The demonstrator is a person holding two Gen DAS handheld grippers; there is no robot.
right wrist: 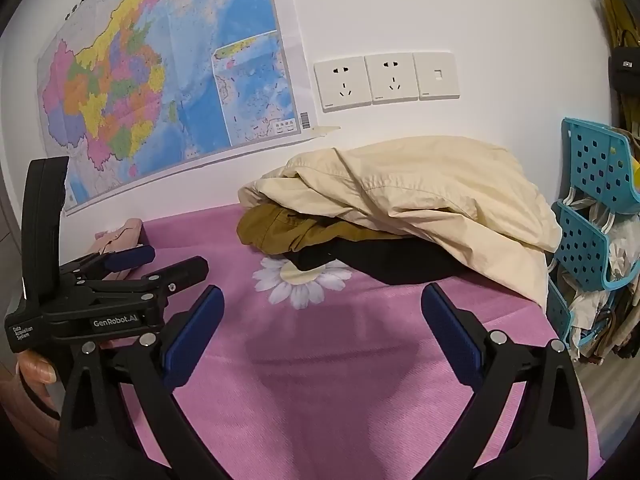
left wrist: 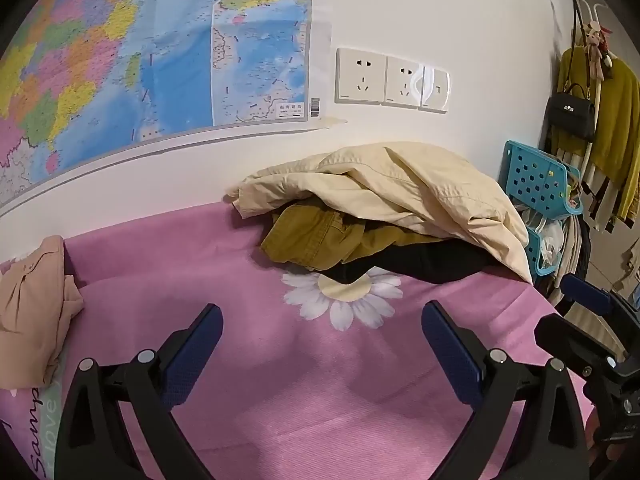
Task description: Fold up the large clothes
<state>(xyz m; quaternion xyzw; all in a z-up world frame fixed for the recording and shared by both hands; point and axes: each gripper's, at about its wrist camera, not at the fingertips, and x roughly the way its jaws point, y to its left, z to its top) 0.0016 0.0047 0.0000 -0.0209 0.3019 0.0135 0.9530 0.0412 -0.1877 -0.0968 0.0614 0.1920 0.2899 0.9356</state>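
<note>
Hovering wide open and empty, the left claw (left wrist: pixel 322 342) and right claw (right wrist: pixel 322 324) face the cream jacket (right wrist: pixel 420 192) heaped on other clothes by the wall; grabbing blindly could drag the whole pile.

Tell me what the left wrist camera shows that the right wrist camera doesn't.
Only the left wrist view shows the yellow-green sweater hanging at the far right, with a black handbag whole in front of it.

Only the right wrist view shows the person's fingers holding the left gripper, and the map's left part.

Both show the cream jacket piled over olive and black clothes, the pink sheet, wall sockets and blue basket.
</note>
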